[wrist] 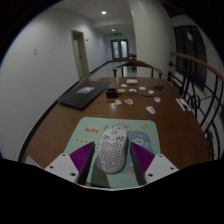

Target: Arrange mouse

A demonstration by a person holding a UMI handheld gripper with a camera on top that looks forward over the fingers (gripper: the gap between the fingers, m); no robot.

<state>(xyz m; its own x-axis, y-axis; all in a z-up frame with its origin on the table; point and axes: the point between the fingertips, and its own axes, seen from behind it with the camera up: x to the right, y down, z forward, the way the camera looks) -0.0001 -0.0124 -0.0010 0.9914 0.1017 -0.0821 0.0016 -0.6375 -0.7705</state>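
Observation:
A white perforated mouse (113, 150) stands between my fingers, over a pale teal mouse mat (95, 131) with a pink patch and cartoon print at the near edge of the wooden table (120, 105). My gripper (113, 160) is shut on the mouse: the left purple pad (84, 159) and the right purple pad (140, 158) press on its sides. I cannot tell whether the mouse's underside touches the mat.
A closed dark laptop (77, 96) lies beyond the mat to the left. Several small white items (128, 100) are scattered over the middle of the table, and a dark railing (185, 85) runs along its right. A corridor with doors lies beyond.

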